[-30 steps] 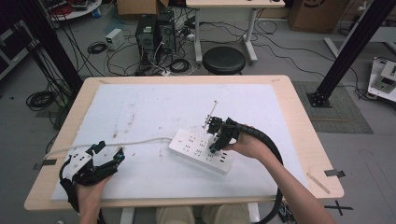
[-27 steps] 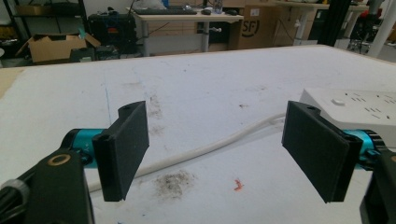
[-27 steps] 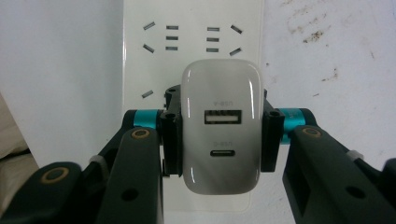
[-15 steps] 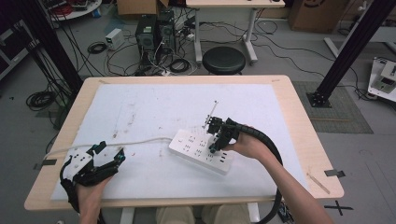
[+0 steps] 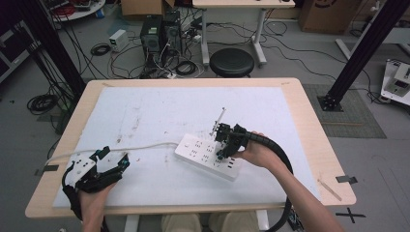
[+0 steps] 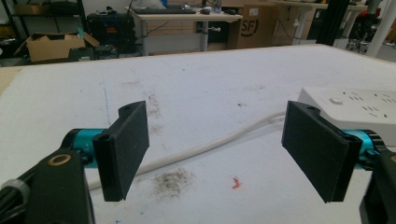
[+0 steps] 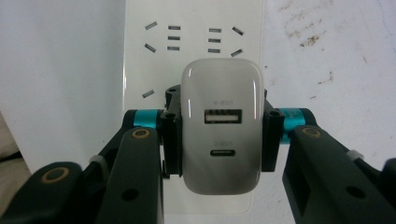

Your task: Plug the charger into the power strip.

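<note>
A white power strip [image 5: 205, 155] lies on the white mat [image 5: 159, 111], its cord [image 5: 140, 147] running off to the left. My right gripper [image 5: 225, 147] points down onto the strip and is shut on a white USB charger [image 7: 220, 126], whose two ports face the camera in the right gripper view; the strip [image 7: 140, 60] lies right beneath it. Whether the charger's pins sit in a socket is hidden. My left gripper [image 5: 112, 163] rests near the table's front left, open with nothing between its pads [image 6: 127, 149]. In its view the cord [image 6: 205, 149] and the strip's end [image 6: 355, 105] lie ahead.
The mat covers most of the wooden table [image 5: 309, 125]. A strip of tape [image 5: 347, 179] and a thin stick [image 5: 329, 189] lie near the right front corner. Beyond the far edge stand a black stool [image 5: 232, 62], computer cases [image 5: 157, 31] and floor cables.
</note>
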{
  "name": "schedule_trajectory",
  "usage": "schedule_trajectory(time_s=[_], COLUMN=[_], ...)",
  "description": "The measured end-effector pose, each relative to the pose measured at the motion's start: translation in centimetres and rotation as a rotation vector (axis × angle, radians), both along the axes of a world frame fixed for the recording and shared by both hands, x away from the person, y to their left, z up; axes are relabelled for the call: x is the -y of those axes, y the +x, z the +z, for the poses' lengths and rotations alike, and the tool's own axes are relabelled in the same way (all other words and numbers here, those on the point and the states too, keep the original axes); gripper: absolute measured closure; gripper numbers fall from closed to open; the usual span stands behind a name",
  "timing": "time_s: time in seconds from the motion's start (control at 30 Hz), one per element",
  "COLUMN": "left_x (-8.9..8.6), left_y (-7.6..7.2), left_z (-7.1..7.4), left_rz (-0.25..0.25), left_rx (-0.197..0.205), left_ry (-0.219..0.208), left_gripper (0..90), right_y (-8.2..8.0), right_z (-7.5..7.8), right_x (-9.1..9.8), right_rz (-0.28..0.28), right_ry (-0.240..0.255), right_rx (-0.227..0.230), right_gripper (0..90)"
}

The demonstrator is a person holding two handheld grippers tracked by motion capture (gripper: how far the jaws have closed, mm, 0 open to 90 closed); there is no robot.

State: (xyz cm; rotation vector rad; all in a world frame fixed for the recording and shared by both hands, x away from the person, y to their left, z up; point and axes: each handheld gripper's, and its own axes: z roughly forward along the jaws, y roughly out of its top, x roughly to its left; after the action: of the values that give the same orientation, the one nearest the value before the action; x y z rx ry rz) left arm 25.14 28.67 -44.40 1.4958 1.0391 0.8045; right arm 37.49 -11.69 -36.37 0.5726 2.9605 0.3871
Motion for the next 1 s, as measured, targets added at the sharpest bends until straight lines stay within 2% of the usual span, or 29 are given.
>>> schedule_trajectory(time_s=[0.17,0.2,0.37,0.47,0.5,0.53,0.6,0.63,0.73,0.83,0.87,1.0], left_x=[-0.1,0.0,0.1,0.0,0.0,-0.2,-0.2,0.0,0.4,0.4,0.4,0.4], left_y=[0.0,0.0,-0.1,-0.1,-0.1,-0.1,-0.1,0.0,-0.1,-0.2,-0.1,0.1], left_z=[0.0,0.0,0.0,-0.1,-0.1,-0.2,-0.2,-0.2,0.0,0.1,0.0,0.3], left_rz=[0.003,0.003,-0.001,0.001,0.001,0.008,0.008,0.008,0.000,-0.001,-0.001,-0.002], left_rx=[-0.002,-0.001,-0.001,-0.004,-0.004,-0.004,-0.004,-0.003,0.007,0.010,0.000,0.006], left_ry=[-0.003,-0.004,0.001,-0.001,-0.001,-0.012,-0.012,-0.014,-0.010,-0.012,-0.007,-0.019], left_gripper=[23.2,23.2,23.2,23.2,23.2,23.2,23.2,23.2,23.2,23.3,23.3,23.4], right_y=[0.0,0.3,0.3,0.2,0.2,0.3,0.2,0.0,0.3,0.5,0.7,0.7], right_z=[0.0,-0.1,0.0,-0.1,-0.1,-0.3,-0.3,-0.2,-0.9,-0.9,-0.9,-1.0], right_x=[-0.1,0.1,0.0,0.2,0.4,0.9,0.8,0.1,-0.7,-0.1,0.1,0.3], right_rz=[-0.004,-0.011,0.004,-0.003,-0.007,-0.034,-0.028,-0.006,0.006,-0.003,-0.002,-0.011], right_ry=[0.005,0.023,0.001,0.018,0.034,0.074,0.066,0.023,-0.021,0.012,0.021,0.039], right_rx=[0.003,-0.014,-0.012,-0.011,-0.012,-0.025,-0.017,0.010,-0.005,-0.025,-0.036,-0.042], right_gripper=[63.4,63.4,63.5,63.5,63.5,63.5,63.5,63.5,63.5,63.5,63.5,63.5])
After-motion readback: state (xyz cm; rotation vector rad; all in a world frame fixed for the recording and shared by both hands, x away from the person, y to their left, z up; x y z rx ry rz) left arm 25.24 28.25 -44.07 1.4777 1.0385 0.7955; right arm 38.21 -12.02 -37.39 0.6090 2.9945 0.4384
